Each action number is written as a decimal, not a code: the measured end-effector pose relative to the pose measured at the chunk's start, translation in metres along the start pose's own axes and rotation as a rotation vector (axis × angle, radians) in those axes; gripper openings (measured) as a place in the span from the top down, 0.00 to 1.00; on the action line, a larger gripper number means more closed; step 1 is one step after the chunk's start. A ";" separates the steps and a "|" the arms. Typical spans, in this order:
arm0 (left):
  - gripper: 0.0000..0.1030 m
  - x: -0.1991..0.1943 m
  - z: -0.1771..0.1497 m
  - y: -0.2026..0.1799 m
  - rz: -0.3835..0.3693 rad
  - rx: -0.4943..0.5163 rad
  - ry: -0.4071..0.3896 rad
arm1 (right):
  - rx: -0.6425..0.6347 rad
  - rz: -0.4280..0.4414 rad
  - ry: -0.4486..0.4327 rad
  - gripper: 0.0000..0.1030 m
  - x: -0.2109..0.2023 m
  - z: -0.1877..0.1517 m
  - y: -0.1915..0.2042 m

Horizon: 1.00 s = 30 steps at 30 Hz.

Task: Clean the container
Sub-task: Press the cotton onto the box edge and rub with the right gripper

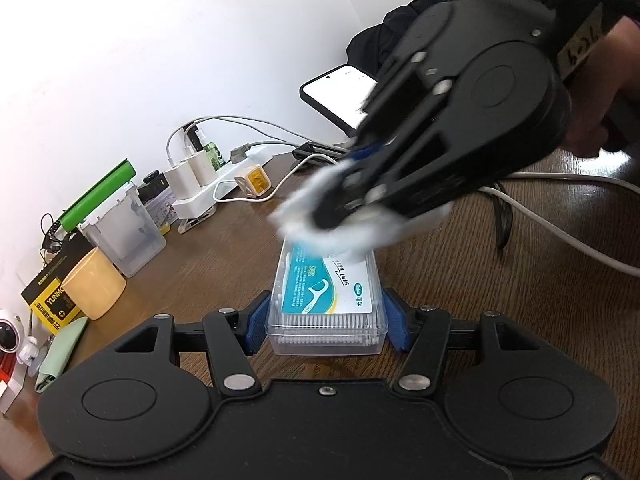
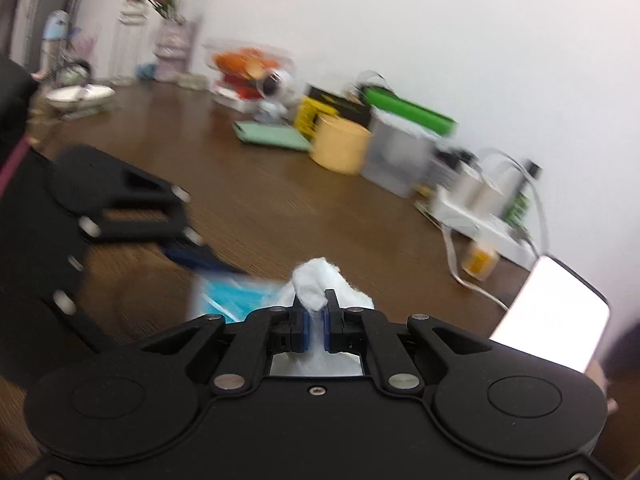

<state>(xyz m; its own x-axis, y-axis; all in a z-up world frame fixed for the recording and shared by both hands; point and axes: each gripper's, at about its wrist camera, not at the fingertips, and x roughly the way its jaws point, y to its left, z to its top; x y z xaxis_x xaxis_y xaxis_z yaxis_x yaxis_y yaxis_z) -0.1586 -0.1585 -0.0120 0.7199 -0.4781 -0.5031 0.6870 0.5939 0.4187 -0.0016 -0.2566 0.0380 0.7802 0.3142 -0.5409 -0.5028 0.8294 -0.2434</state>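
A clear plastic floss-pick container (image 1: 328, 304) with a blue and white label lies on the brown table. My left gripper (image 1: 325, 326) is shut on its near end, blue pads on both sides. My right gripper (image 1: 340, 216) is shut on a white tissue (image 1: 320, 224) and presses it on the container's far end. In the right wrist view the right gripper (image 2: 315, 320) holds the tissue (image 2: 320, 284) between its blue pads, the container (image 2: 232, 296) shows blurred below it, and the left gripper (image 2: 192, 256) is at the left.
A phone (image 1: 340, 94) with a lit screen leans at the back right. A white power strip (image 1: 224, 178) with chargers and cables, a clear box (image 1: 120, 236), a yellow cup (image 1: 94, 284) and a yellow-black box (image 1: 50, 300) line the wall.
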 end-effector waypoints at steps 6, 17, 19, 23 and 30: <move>0.44 0.004 0.003 0.007 -0.007 -0.013 0.005 | 0.046 0.124 0.008 0.94 -0.016 -0.006 0.012; 0.44 0.004 0.002 0.007 -0.007 -0.012 0.006 | 0.033 0.016 0.018 0.94 -0.004 -0.005 -0.002; 0.44 0.004 0.002 0.007 -0.010 -0.016 0.006 | 0.040 0.079 0.022 0.94 -0.011 -0.007 0.005; 0.44 0.005 0.002 0.007 -0.012 -0.020 0.008 | 0.035 0.141 -0.040 0.94 -0.007 0.004 0.021; 0.44 0.004 0.002 0.004 -0.008 -0.014 0.006 | 0.038 0.021 -0.003 0.94 0.001 0.001 0.001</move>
<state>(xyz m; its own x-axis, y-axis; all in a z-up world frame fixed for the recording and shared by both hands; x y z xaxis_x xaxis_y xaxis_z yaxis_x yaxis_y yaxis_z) -0.1523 -0.1592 -0.0112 0.7140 -0.4788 -0.5109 0.6911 0.5990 0.4044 -0.0006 -0.2550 0.0380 0.7706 0.3332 -0.5433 -0.5047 0.8396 -0.2009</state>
